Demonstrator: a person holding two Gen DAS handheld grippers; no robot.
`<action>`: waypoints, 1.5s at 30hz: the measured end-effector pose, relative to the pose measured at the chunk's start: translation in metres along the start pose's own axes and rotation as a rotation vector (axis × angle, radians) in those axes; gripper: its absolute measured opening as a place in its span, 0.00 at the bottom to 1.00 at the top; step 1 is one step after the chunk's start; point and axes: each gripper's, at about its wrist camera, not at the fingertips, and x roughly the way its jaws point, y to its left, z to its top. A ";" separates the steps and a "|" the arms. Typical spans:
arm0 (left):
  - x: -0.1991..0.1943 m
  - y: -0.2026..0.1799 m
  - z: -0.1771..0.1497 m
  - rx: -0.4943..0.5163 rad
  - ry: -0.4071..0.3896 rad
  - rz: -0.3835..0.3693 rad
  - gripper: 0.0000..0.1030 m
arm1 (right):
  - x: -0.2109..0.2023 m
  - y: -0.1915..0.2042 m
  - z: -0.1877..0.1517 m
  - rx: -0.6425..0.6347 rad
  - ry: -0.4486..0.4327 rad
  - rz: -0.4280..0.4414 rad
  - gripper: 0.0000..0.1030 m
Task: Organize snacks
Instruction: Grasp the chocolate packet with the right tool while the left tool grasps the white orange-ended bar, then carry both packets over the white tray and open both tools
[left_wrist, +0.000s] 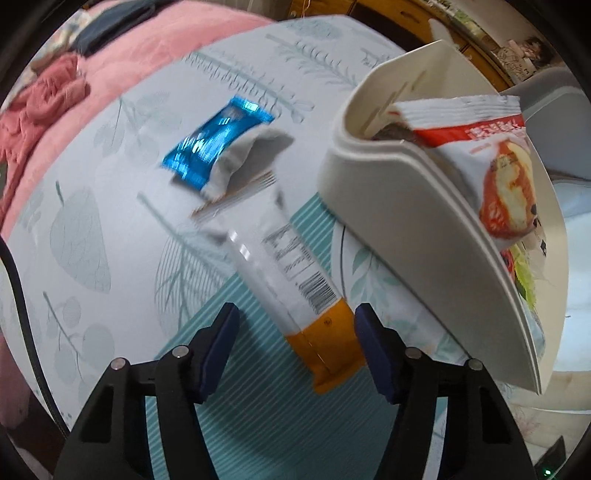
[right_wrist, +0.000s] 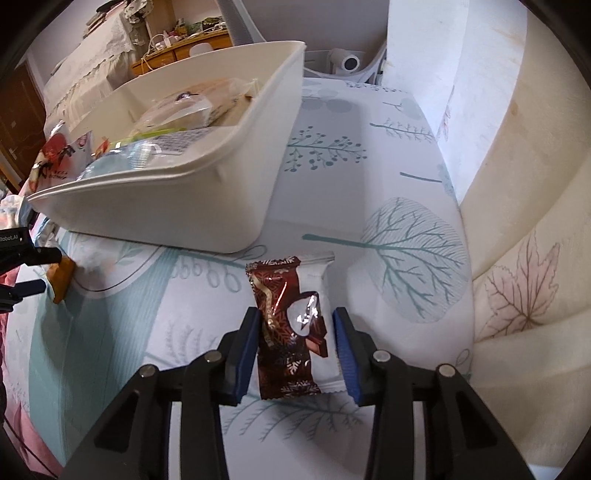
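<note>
My right gripper (right_wrist: 295, 350) clamps the brown snack packet (right_wrist: 290, 328) lengthwise toward the white bin (right_wrist: 192, 206); my left gripper (left_wrist: 295, 347) straddles, untouching, the orange-ended packet (left_wrist: 291, 280) angled bin-side.

Loose snack packets on the sheet number three: one blue foil packet (left_wrist: 218, 142) in the upper middle of the left view, one long white packet with an orange end (left_wrist: 291, 284) below it, and one dark red packet (right_wrist: 291, 328) at the lower middle of the right view. There is one white bin (right_wrist: 166, 206), upper left there, holding several packets too jumbled to count.
</note>
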 end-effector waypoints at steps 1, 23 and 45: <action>0.000 0.005 0.000 -0.016 0.007 -0.016 0.62 | -0.001 0.000 0.000 -0.002 -0.001 0.005 0.39; 0.006 0.012 0.028 -0.024 0.003 0.081 0.39 | -0.026 0.021 -0.008 -0.029 0.008 0.038 0.39; -0.092 0.043 0.048 0.145 0.104 0.008 0.32 | -0.064 0.145 0.018 -0.197 -0.068 0.221 0.39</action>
